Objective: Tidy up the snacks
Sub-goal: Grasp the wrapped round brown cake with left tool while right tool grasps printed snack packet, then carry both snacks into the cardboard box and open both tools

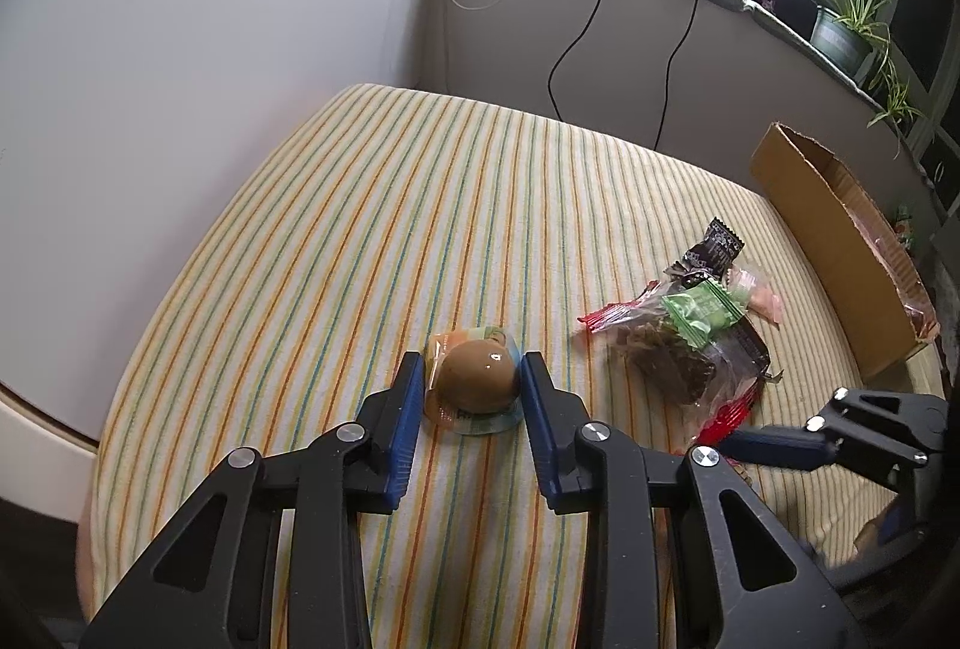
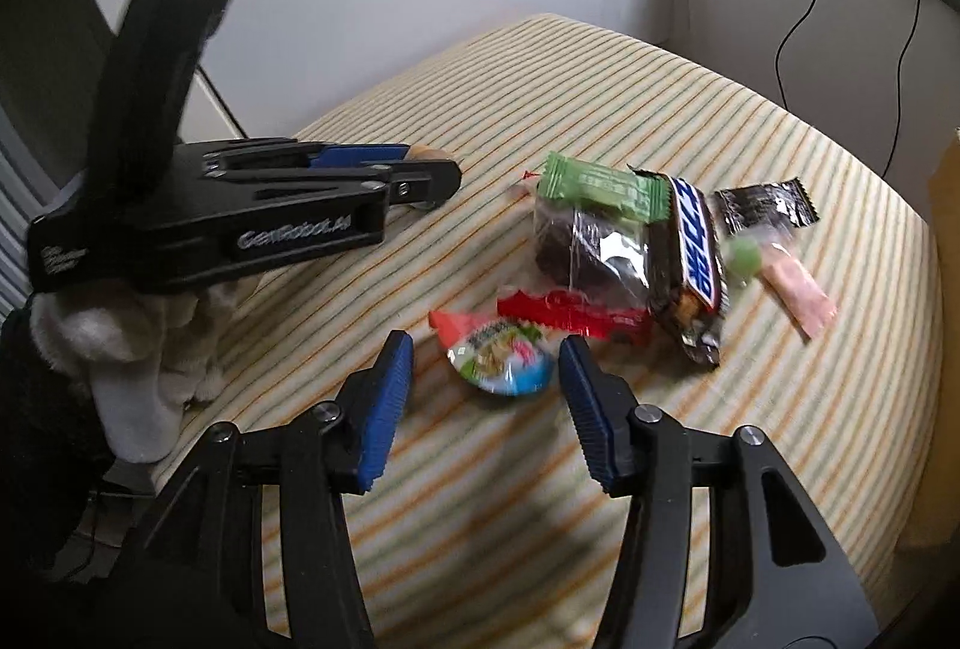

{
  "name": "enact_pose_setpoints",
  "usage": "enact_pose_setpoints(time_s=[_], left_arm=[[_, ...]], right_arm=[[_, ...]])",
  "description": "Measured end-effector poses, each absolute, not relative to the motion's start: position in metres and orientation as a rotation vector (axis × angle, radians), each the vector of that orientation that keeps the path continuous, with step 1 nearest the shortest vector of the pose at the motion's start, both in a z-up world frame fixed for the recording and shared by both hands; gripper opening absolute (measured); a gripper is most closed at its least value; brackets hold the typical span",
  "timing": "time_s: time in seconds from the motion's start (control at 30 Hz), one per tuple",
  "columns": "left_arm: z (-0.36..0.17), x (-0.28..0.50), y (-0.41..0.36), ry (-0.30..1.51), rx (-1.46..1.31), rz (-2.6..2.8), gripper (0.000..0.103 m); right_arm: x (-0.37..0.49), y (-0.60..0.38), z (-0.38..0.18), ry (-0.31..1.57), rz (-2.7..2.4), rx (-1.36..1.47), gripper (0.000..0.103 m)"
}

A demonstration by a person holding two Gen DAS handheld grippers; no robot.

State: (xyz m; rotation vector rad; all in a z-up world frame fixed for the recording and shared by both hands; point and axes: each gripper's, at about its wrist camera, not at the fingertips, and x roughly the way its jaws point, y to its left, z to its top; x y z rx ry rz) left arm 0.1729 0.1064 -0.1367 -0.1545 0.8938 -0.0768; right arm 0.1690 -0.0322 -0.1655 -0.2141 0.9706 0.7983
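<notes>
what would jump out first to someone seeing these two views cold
In the left wrist view, the left hand-held gripper is clamped on a brown dome-shaped snack on the striped cloth. In the right wrist view, the right hand-held gripper stands open around a small colourful jelly cup, just short of a jumbled snack pile. A cardboard box waits at the cloth's far right edge.

A brown jelly cup point(image 1: 477, 376) sits apart from the heaped snack packets point(image 1: 690, 325) on striped cloth.
</notes>
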Motion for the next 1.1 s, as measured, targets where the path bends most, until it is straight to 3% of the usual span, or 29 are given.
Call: enact_pose_setpoints(time_s=[0.03, 0.17, 0.57, 1.1], left_arm=[[-0.136, 0.172, 0.107, 0.893, -0.156, -0.076, 0.030], [-0.135, 0.171, 0.110, 0.889, -0.159, -0.071, 0.030], [-0.099, 0.158, 0.093, 0.810, -0.148, -0.101, 0.030], [-0.056, 0.164, -0.012, 0.735, -0.091, -0.338, 0.030]], right_arm=[[0.171, -0.030, -0.166, 0.975, 0.796, -0.217, 0.033], [0.169, -0.028, -0.165, 0.972, 0.808, -0.224, 0.031], [0.154, -0.066, -0.134, 0.908, 0.809, -0.150, 0.030], [0.157, -0.192, -0.077, 0.792, 0.616, -0.042, 0.030]])
